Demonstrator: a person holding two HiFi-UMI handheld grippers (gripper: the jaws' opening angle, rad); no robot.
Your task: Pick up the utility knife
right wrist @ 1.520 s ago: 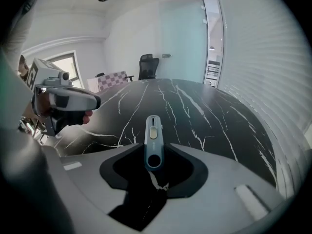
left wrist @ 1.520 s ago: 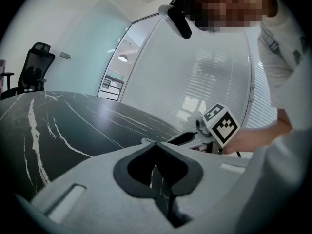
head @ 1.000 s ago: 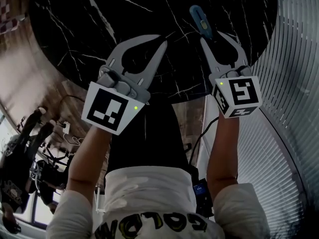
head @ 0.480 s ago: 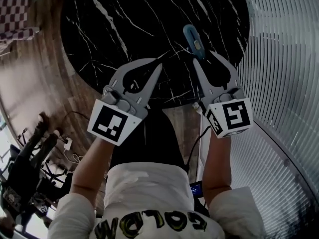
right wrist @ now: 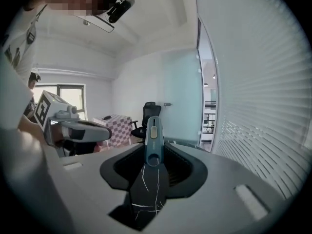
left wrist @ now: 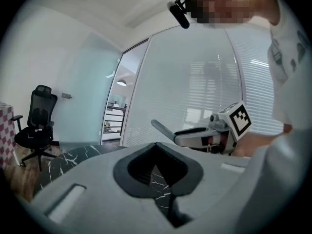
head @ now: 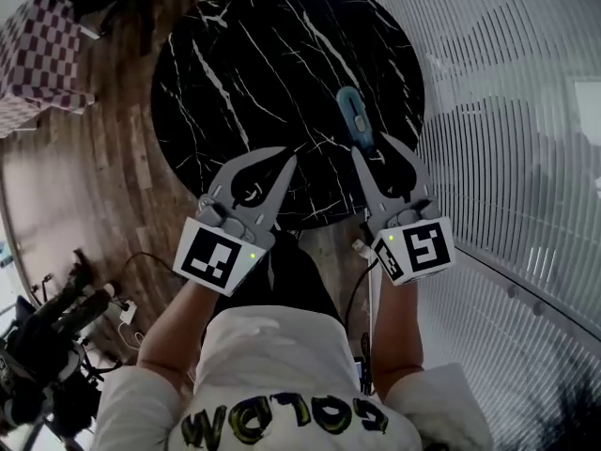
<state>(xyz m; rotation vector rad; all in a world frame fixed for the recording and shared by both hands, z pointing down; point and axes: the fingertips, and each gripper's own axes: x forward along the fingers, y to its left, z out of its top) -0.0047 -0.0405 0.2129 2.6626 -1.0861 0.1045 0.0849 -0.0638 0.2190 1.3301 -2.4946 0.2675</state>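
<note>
The utility knife (head: 355,120), blue-grey with a slider, is held up in the air over the round black marble table (head: 254,54). My right gripper (head: 368,150) is shut on its rear end, and the knife (right wrist: 153,130) sticks straight out past the jaw tips in the right gripper view. My left gripper (head: 287,160) is beside it on the left, at about the same height, shut with nothing in it (left wrist: 156,146). Each gripper shows in the other's view: the right one (left wrist: 195,135) and the left one (right wrist: 73,128).
A slatted glass wall (head: 507,111) curves close along the right. A checkered box (head: 38,54) stands on the wood floor at far left, an office chair (left wrist: 36,126) beyond it. Cables and gear (head: 56,346) lie on the floor at lower left.
Both grippers have risen well above the table, the right one carrying the knife with it. The table now looks smaller and farther below.
</note>
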